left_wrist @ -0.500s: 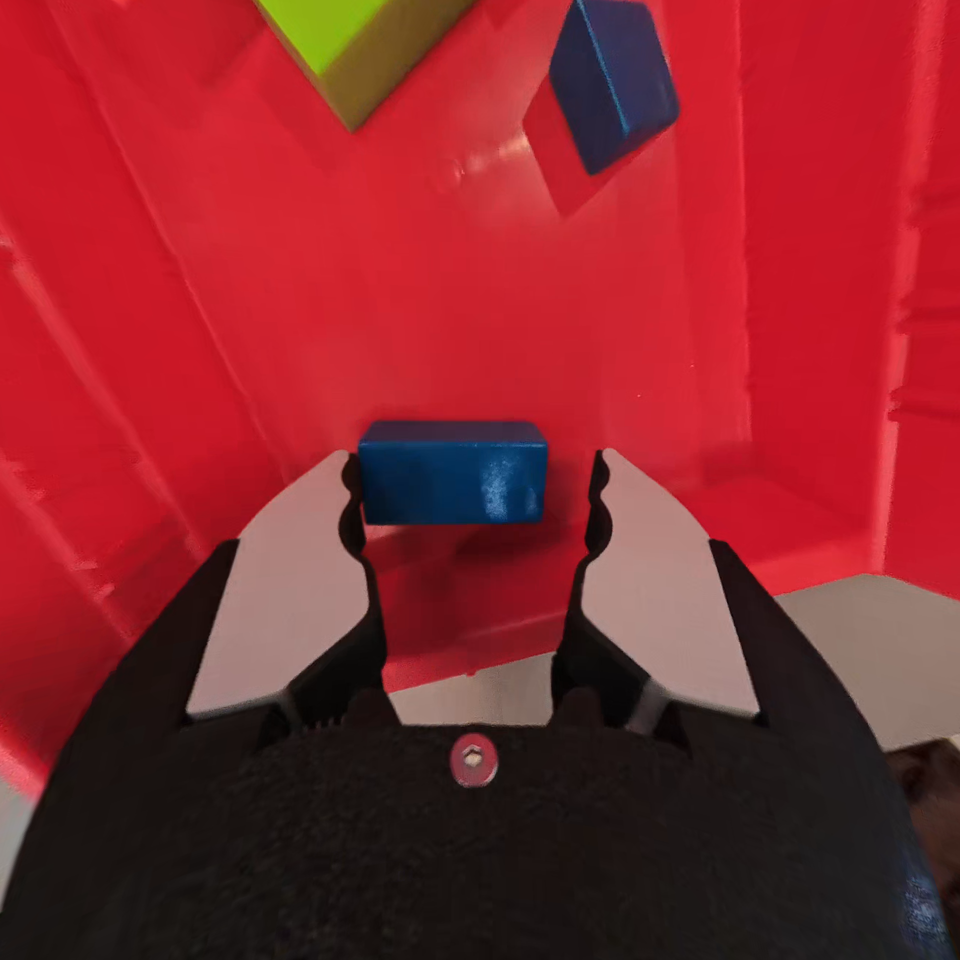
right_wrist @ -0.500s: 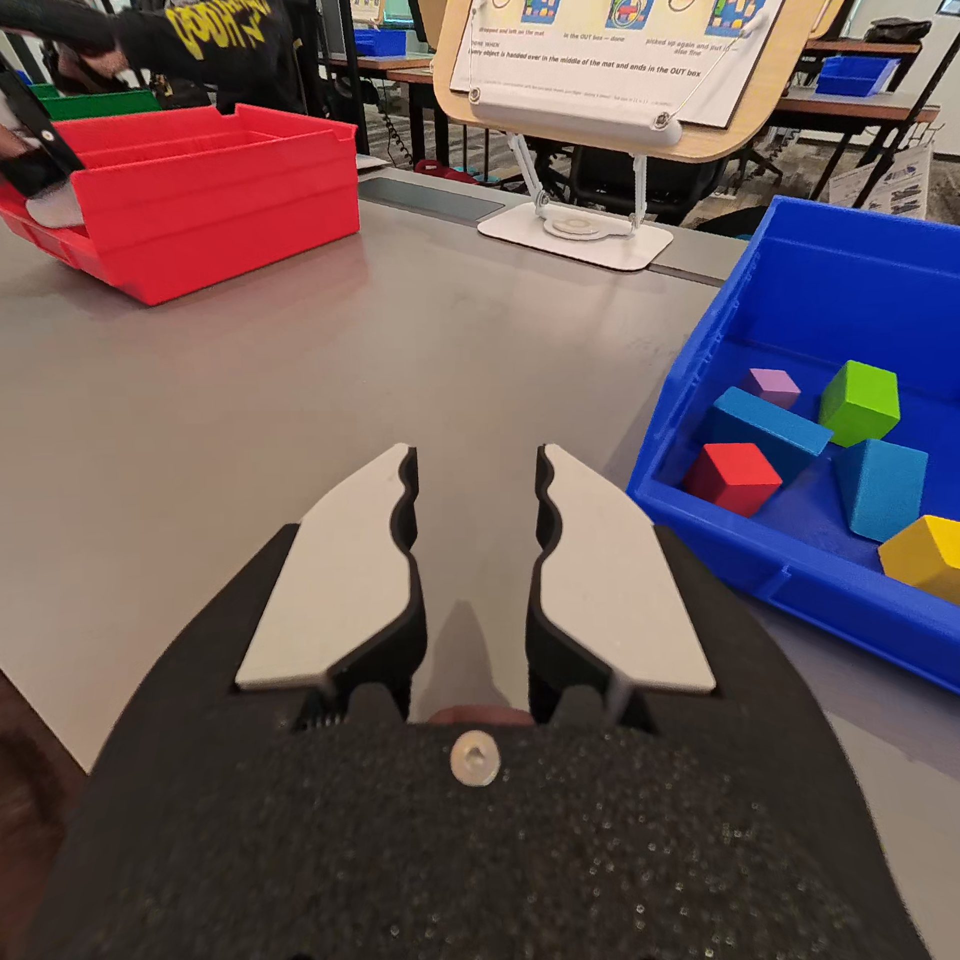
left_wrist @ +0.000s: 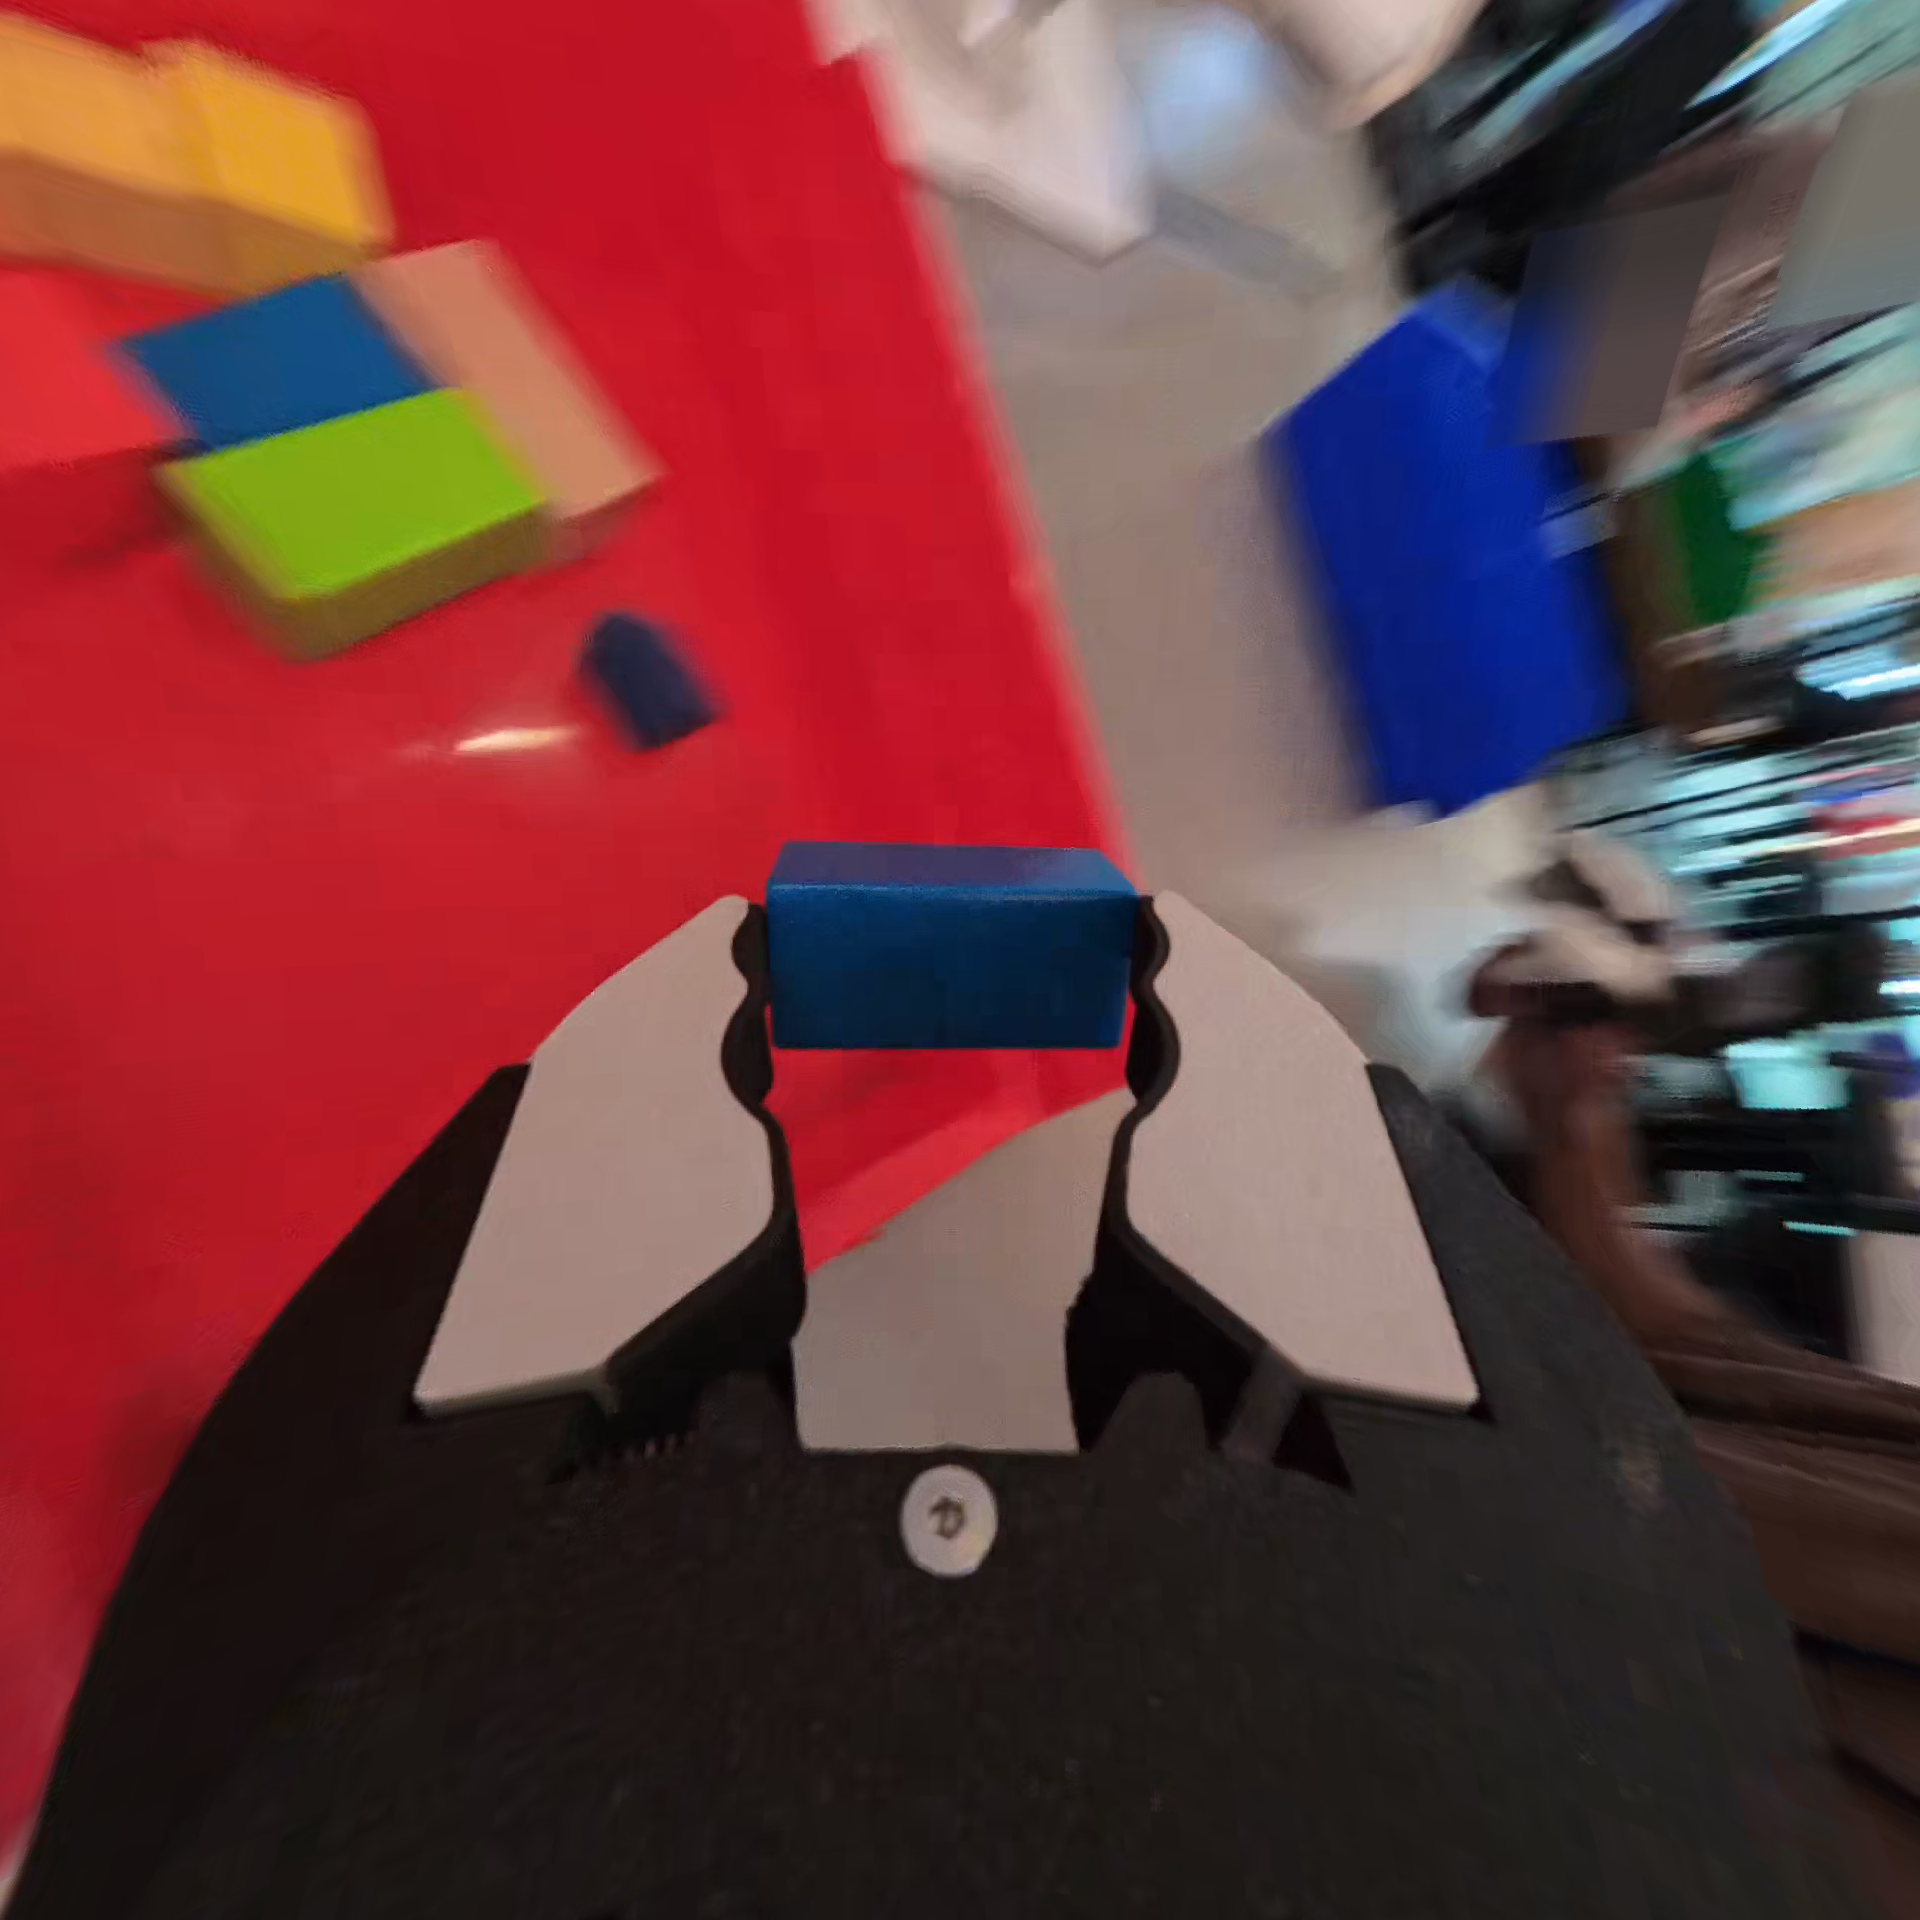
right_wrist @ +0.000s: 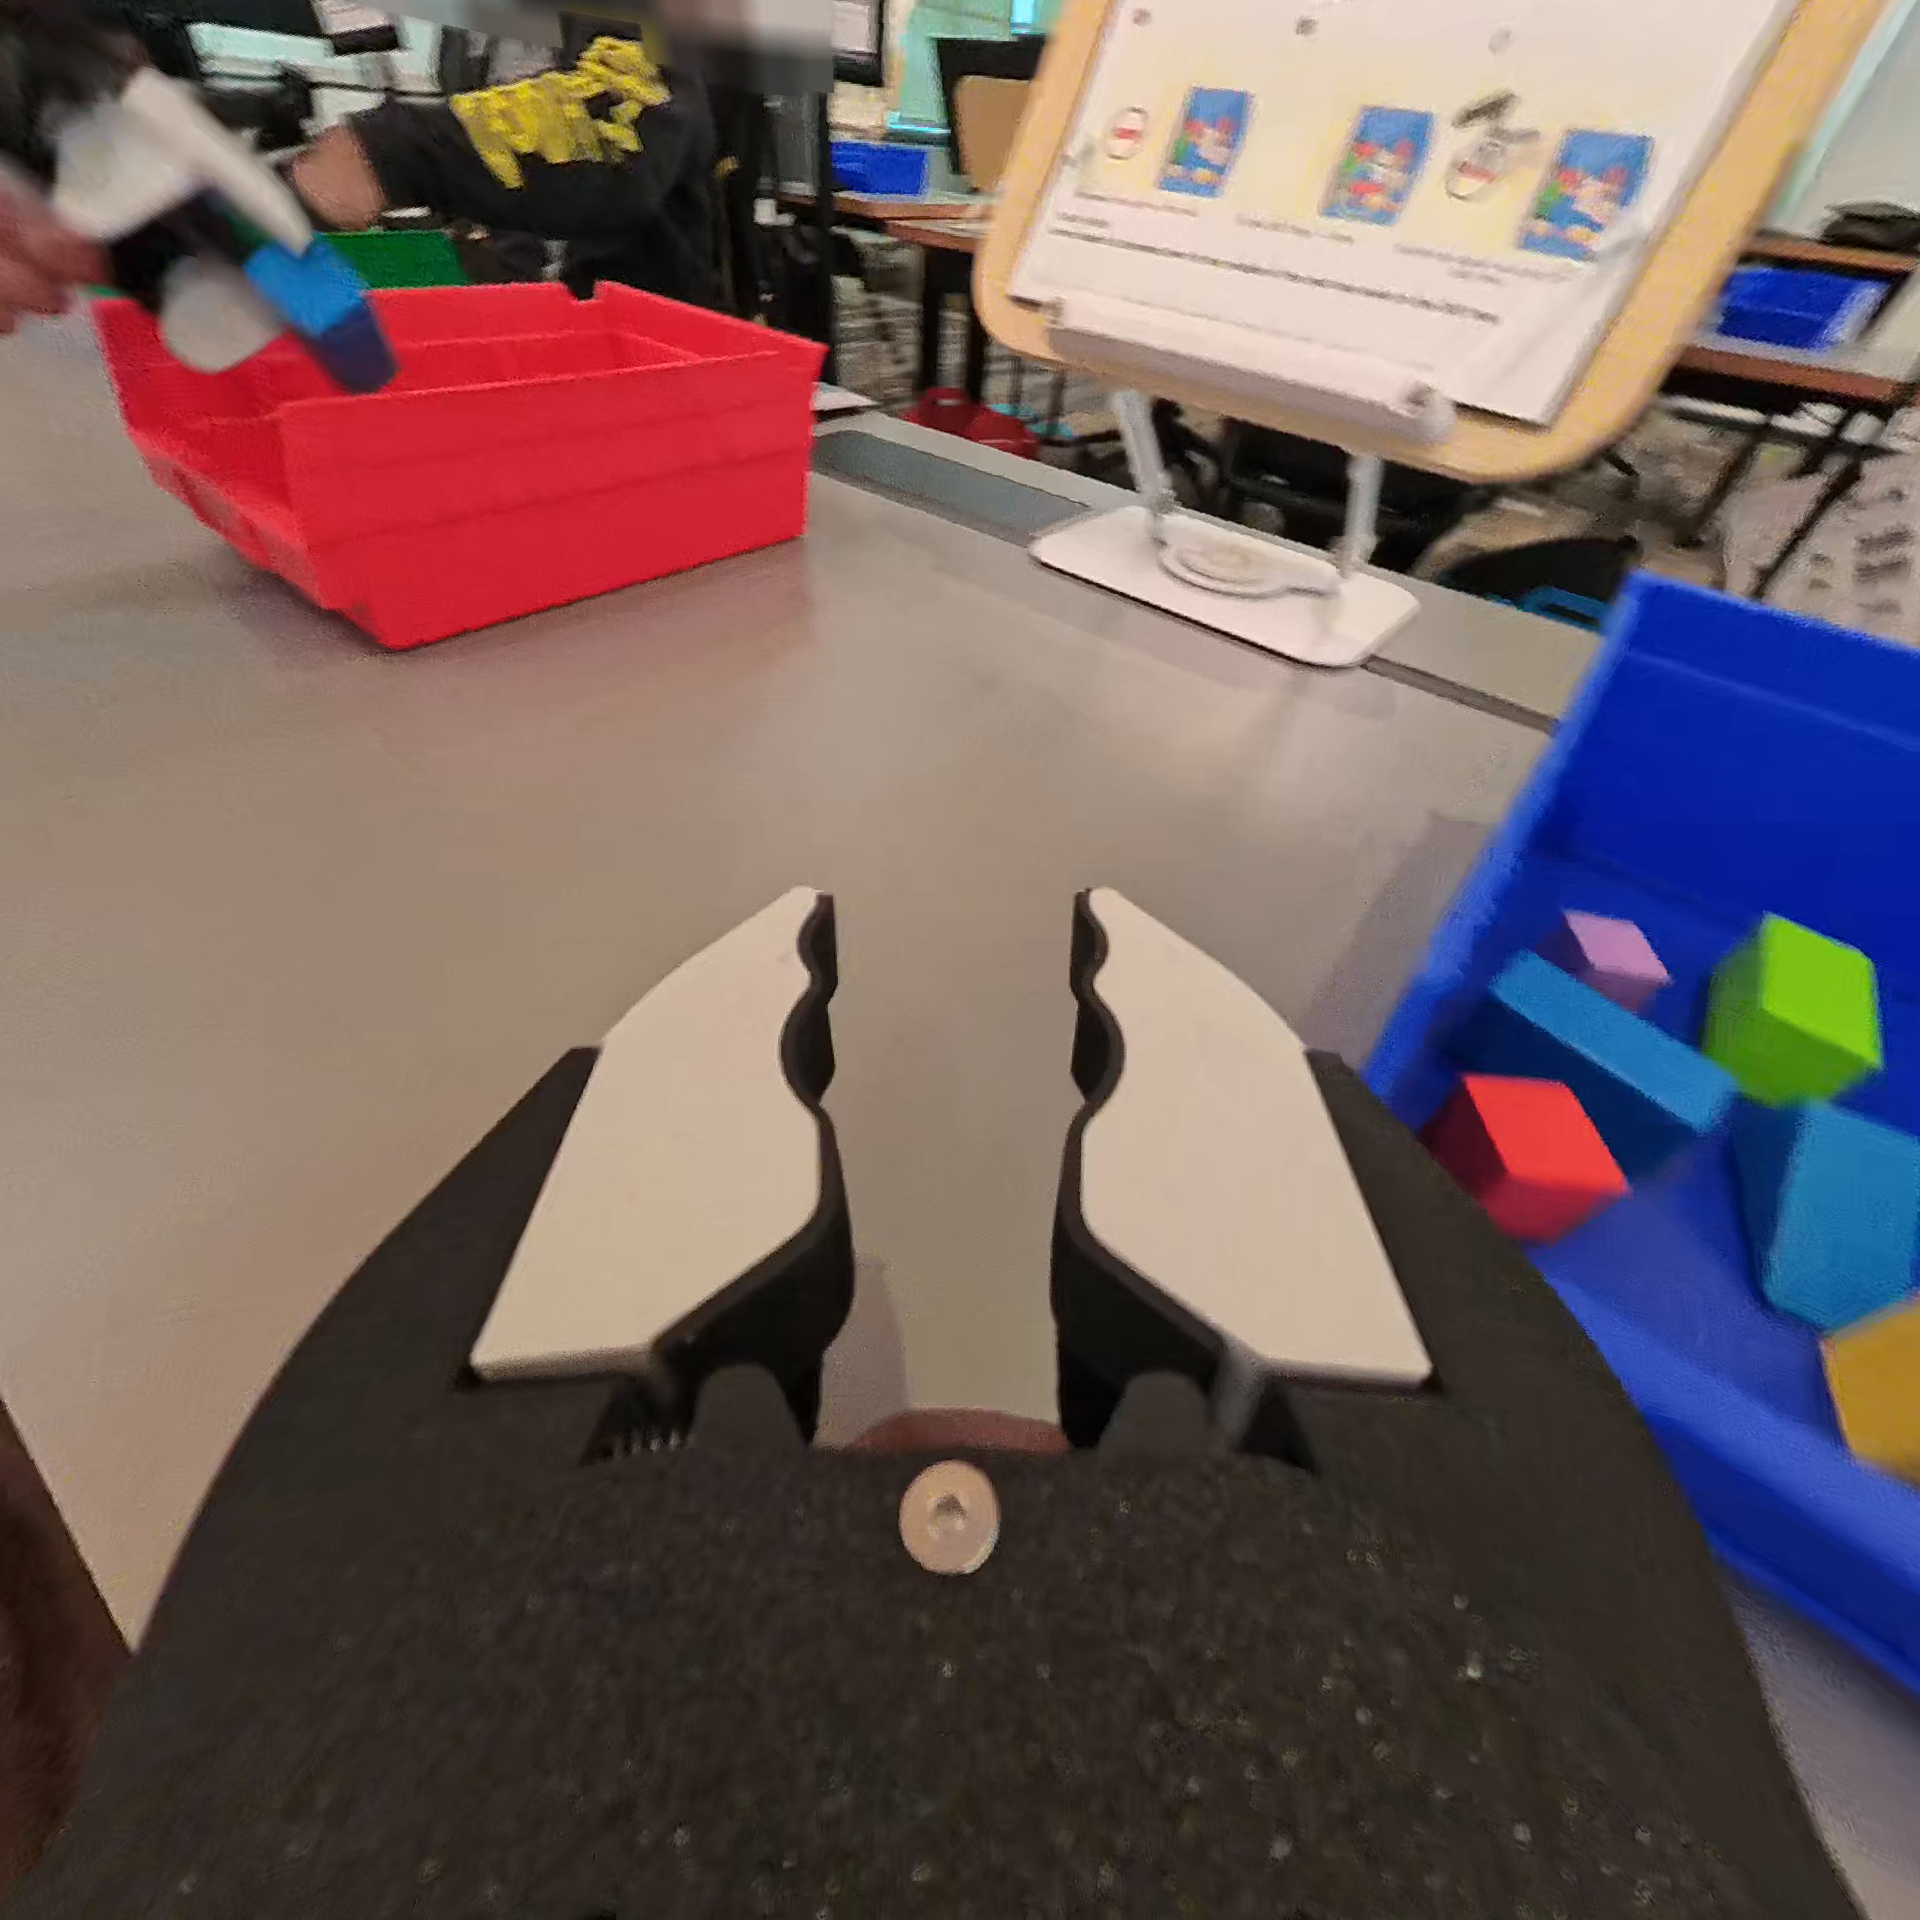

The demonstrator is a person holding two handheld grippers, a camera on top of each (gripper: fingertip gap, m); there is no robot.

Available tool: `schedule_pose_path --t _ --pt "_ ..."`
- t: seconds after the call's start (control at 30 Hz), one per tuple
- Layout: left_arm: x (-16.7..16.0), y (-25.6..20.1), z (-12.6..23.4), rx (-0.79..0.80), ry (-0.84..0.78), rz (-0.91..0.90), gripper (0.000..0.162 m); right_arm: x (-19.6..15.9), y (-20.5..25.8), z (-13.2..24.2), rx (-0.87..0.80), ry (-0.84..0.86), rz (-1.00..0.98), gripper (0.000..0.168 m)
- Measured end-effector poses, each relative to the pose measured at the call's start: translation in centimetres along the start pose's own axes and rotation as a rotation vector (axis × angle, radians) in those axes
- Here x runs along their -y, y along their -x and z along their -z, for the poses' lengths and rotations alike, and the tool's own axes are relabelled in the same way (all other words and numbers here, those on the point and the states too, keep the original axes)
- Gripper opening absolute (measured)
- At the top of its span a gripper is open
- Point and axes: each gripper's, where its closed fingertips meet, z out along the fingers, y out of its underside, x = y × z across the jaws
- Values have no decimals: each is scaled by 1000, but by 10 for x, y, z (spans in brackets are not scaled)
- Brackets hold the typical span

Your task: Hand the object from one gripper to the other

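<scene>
Red bin [left_wrist: 312, 935] holds blocks [left_wrist: 353, 509].

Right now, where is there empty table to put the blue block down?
The grey table is bare between the red bin and the blue bin, in front of the open right gripper. The blue bin is crowded with blocks. The left gripper holds the blue block above the red bin.

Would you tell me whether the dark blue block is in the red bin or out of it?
Out: the left gripper is shut on the blue block, held above the red bin.
</scene>
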Motion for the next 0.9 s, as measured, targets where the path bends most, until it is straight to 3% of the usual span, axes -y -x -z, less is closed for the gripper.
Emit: schedule_pose_path --t 0.1,0.23,0.33,0.5,0.6,0.9 --pt "0 -77 -10 -379 -44 113 66 25 29 -22 124 -49 100 45" --pt "-21 -160 -42 -640 41 195 66 75 77 -50 276 -139 290 49" --pt "-44 -208 -69 -768 135 241 66 111 110 -59 399 -215 306 51" --pt "-75 -242 -101 -849 197 345 67 123 129 -58 456 -248 281 50" --pt "-89 -248 -111 -867 223 373 67 113 128 -52 446 -247 278 32" --pt "-103 -254 -120 -871 231 406 67 101 128 -40 481 -243 192 31"
